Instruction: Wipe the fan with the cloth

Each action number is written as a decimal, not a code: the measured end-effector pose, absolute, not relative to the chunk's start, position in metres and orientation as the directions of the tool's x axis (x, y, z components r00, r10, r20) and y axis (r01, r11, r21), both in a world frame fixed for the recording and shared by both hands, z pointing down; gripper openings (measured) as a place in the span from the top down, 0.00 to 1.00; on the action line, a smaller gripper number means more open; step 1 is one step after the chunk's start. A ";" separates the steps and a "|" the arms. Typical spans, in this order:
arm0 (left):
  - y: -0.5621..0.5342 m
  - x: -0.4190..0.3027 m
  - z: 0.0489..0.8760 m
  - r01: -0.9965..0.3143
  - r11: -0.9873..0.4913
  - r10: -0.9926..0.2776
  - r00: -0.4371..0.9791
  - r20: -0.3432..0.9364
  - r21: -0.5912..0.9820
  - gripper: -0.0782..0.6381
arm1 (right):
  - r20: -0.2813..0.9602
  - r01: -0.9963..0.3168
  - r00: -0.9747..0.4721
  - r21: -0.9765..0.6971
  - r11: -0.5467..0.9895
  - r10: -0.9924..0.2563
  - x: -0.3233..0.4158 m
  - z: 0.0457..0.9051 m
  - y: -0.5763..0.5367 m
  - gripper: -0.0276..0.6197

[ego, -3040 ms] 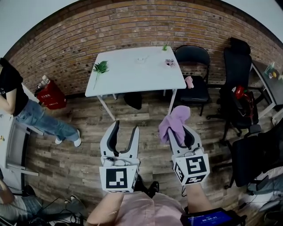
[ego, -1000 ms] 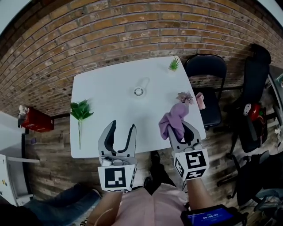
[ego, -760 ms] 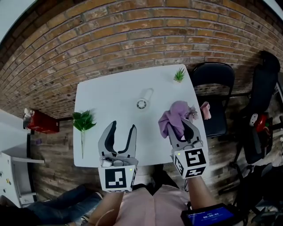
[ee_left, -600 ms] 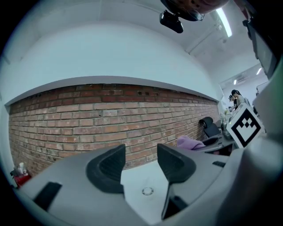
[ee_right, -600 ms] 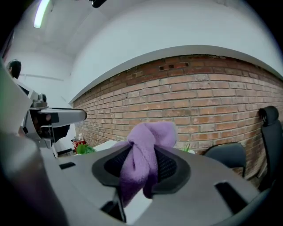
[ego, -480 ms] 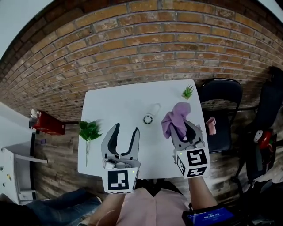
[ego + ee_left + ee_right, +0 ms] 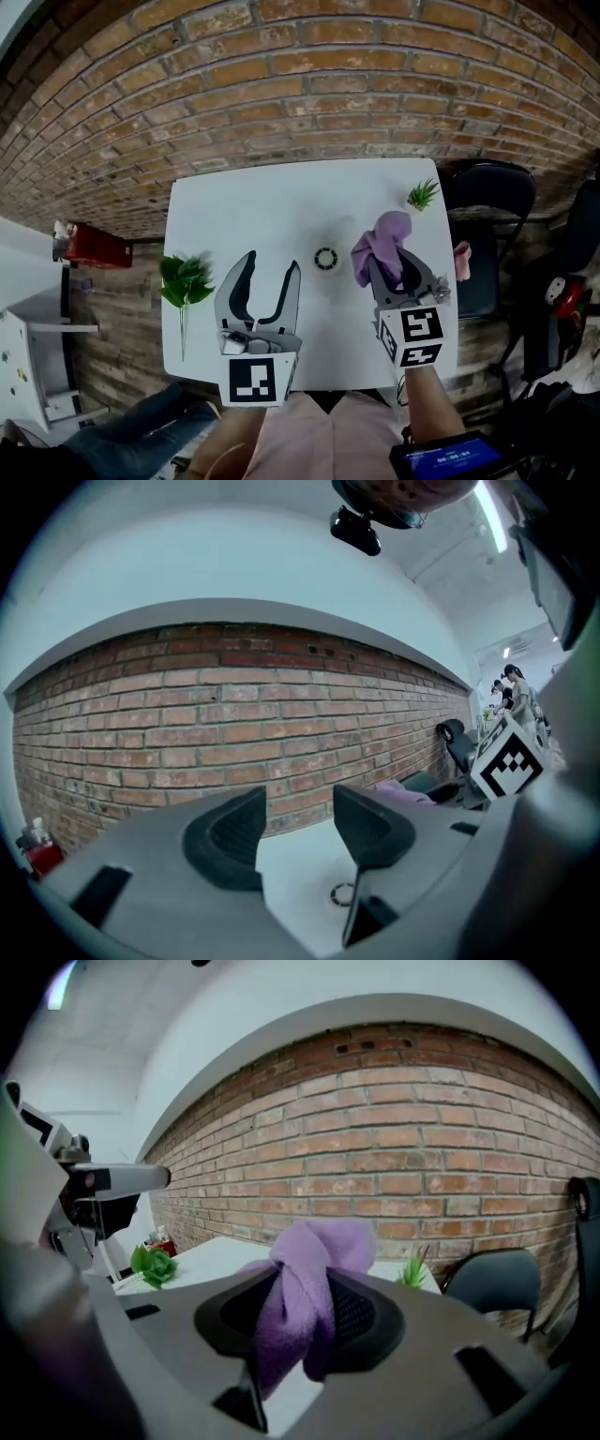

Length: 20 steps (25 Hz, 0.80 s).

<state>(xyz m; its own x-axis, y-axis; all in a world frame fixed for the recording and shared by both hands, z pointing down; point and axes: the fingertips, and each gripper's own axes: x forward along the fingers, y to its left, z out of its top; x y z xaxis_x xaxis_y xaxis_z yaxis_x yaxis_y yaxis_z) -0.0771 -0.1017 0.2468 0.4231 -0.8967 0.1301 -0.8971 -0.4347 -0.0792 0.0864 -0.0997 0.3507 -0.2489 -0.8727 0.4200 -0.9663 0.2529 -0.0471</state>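
A small round fan [image 7: 325,259] stands near the middle of the white table [image 7: 253,206]; in the left gripper view the fan [image 7: 343,893] shows low between the jaws, farther off. My left gripper [image 7: 268,273] hovers over the table's near part, left of the fan, open with nothing between its fingers. My right gripper [image 7: 394,255] is to the right of the fan, shut on a bunched purple cloth [image 7: 384,242]. The cloth [image 7: 305,1290] stands up out of the right gripper's jaws [image 7: 300,1321].
A green leafy sprig [image 7: 184,280] lies at the table's left edge and a small potted plant [image 7: 422,194] at its far right corner. A brick wall [image 7: 309,84] stands behind. A black chair [image 7: 492,202] is at the right, a red object [image 7: 92,253] on the floor at the left.
The table and fan have come closer under both grippers as I walked up. Both grippers now hang over the tabletop. The cloth stays in the right gripper; the left stays open.
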 end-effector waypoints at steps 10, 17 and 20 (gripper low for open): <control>-0.130 -0.102 0.327 -0.889 -0.458 -0.852 0.433 0.294 -0.017 0.58 | 0.623 -0.973 -0.212 -0.067 0.219 -0.753 0.068 0.460 -0.107 0.74; -0.135 -0.113 0.347 -0.883 -0.469 -0.837 0.440 0.325 -0.015 0.58 | 0.648 -0.952 -0.292 -0.130 0.276 -0.703 0.015 0.479 -0.086 0.74; -0.136 -0.116 0.348 -0.882 -0.470 -0.836 0.439 0.330 -0.019 0.58 | 0.651 -0.929 -0.362 -0.189 0.319 -0.667 -0.017 0.480 -0.071 0.74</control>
<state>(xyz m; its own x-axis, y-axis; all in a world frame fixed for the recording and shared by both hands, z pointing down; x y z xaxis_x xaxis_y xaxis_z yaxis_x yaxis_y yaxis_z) -0.1162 -0.1355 0.3476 0.4387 -0.8360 0.3295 -0.8823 -0.4704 -0.0188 -0.0169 -0.0709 0.4795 -0.3619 -0.6674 0.6509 -0.9287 0.3189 -0.1894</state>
